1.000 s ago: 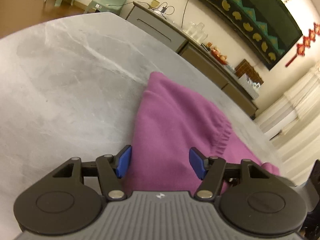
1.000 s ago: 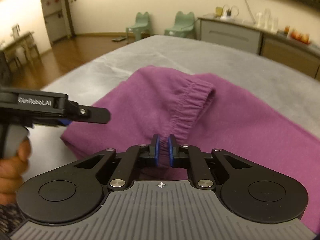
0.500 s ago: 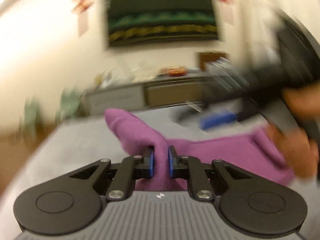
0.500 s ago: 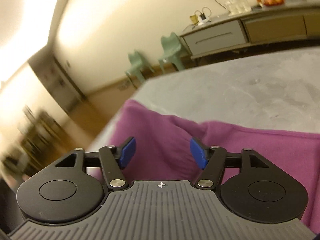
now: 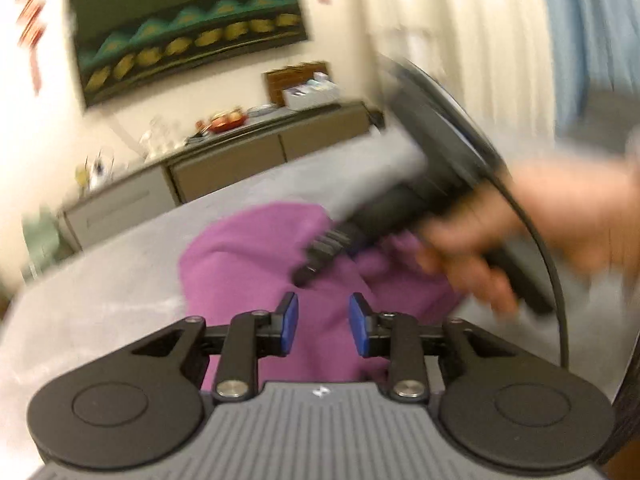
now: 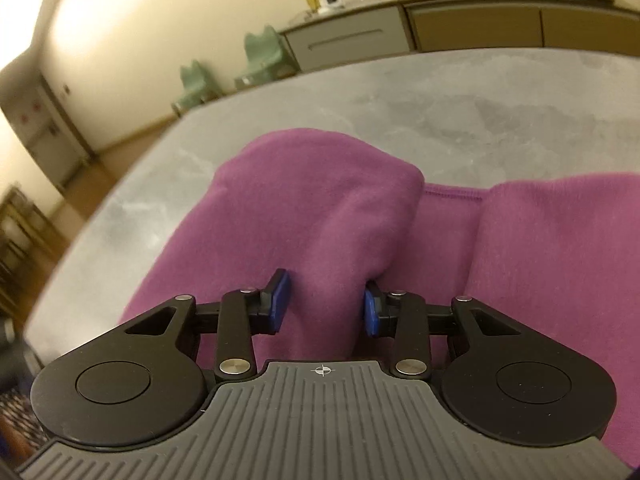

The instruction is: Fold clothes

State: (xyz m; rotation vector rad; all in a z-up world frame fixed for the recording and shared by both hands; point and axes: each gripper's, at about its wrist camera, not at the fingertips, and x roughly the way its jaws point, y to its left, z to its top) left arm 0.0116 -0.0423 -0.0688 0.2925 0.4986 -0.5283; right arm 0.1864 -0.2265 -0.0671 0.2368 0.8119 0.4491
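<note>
A purple fleece garment (image 5: 248,256) lies folded on the grey marbled table (image 5: 100,300); it also shows in the right wrist view (image 6: 320,208). My left gripper (image 5: 323,326) is open just above the cloth, with nothing between its blue pads. My right gripper (image 6: 325,304) is open, and a raised fold of the garment sits between its pads. The right gripper (image 5: 320,256) also shows blurred in the left wrist view, held by a hand over the cloth.
A long sideboard (image 6: 440,28) with glasses and a red bowl stands against the far wall. Two green chairs (image 6: 264,56) stand beyond the table's far edge. The table (image 6: 480,96) has bare surface behind the garment.
My left gripper was shut on a fold of the garment half a second ago and has now opened. My right gripper stays open and has dropped lower over a fold of cloth.
</note>
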